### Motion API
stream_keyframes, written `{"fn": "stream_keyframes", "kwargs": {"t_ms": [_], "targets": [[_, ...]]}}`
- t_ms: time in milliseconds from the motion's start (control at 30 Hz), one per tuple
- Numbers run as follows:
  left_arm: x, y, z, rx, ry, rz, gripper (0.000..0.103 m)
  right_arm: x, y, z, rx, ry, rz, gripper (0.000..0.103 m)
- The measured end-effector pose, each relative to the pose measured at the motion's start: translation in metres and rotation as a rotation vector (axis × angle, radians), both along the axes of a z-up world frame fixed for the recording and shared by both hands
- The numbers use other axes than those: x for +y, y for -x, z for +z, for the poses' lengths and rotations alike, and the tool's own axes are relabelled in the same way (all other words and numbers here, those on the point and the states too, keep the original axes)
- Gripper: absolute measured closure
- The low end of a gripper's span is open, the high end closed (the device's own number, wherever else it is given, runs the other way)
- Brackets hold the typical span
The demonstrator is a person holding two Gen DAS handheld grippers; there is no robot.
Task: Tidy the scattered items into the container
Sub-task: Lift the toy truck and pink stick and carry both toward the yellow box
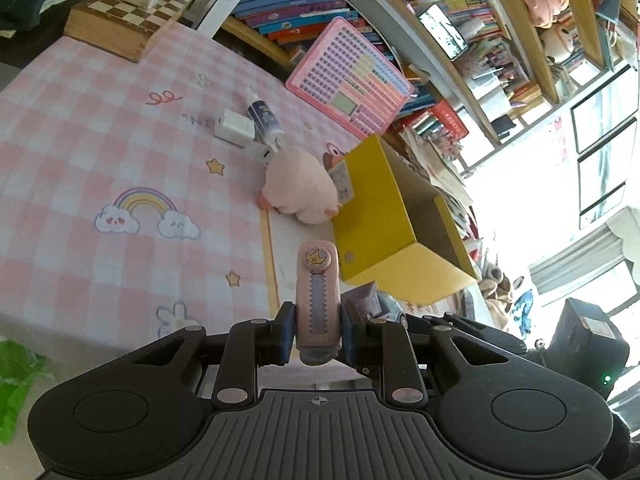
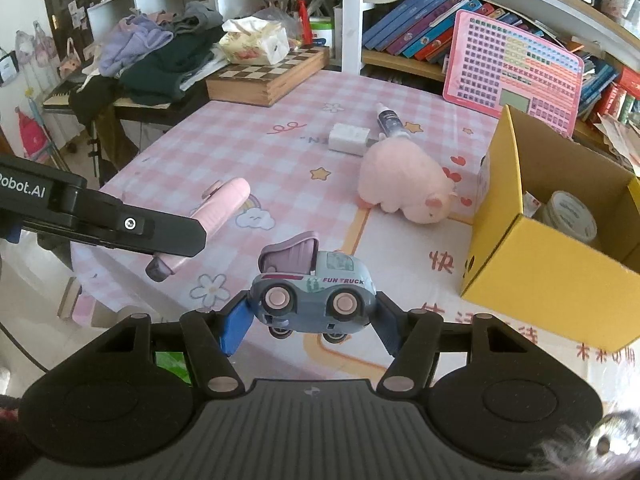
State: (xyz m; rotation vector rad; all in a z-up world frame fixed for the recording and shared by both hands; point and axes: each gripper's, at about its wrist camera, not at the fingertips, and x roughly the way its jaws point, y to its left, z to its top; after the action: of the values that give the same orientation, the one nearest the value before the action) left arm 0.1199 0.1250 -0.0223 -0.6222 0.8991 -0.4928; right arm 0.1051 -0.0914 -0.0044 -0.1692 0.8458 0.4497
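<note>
My left gripper (image 1: pixel 318 330) is shut on a pink utility knife (image 1: pixel 318 296), held above the pink checked tablecloth; the same pink utility knife (image 2: pixel 218 216) shows in the right wrist view, clamped by the left gripper (image 2: pixel 168 254). My right gripper (image 2: pixel 314 320) is shut on a blue-grey toy truck (image 2: pixel 316 300), lifted off the table. The yellow cardboard box (image 2: pixel 552 276) stands open at the right with a roll of tape (image 2: pixel 572 216) inside. A pink plush pig (image 2: pixel 408 184), a white charger (image 2: pixel 348 138) and a small bottle (image 2: pixel 390 120) lie on the cloth.
A wooden chessboard box (image 2: pixel 268 76) with a tissue pack sits at the table's far edge. A pink learning tablet (image 2: pixel 516 68) leans against bookshelves behind the box. Piled clothes (image 2: pixel 160 56) lie on a side desk at the far left.
</note>
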Motion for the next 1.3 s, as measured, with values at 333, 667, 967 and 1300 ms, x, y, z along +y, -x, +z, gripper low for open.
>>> {"fn": "stream_keyframes", "kwargs": {"t_ms": [333, 667, 967, 1300], "targets": [[0.001, 0.031, -0.001, 0.009, 0.038, -0.043, 0.081, 0.001, 0.042, 0.000, 0.000, -0.003, -0.045, 0.042], [-0.005, 0.045, 0.000, 0.013, 0.040, -0.100, 0.081, -0.022, 0.064, 0.003, -0.009, -0.033, -0.151, 0.042], [-0.031, 0.038, -0.006, 0.036, 0.044, -0.188, 0.081, -0.047, 0.081, -0.001, 0.015, -0.029, -0.242, 0.042], [-0.074, 0.026, -0.010, 0.049, 0.061, -0.299, 0.081, -0.087, 0.092, -0.002, 0.035, -0.005, -0.368, 0.042]]}}
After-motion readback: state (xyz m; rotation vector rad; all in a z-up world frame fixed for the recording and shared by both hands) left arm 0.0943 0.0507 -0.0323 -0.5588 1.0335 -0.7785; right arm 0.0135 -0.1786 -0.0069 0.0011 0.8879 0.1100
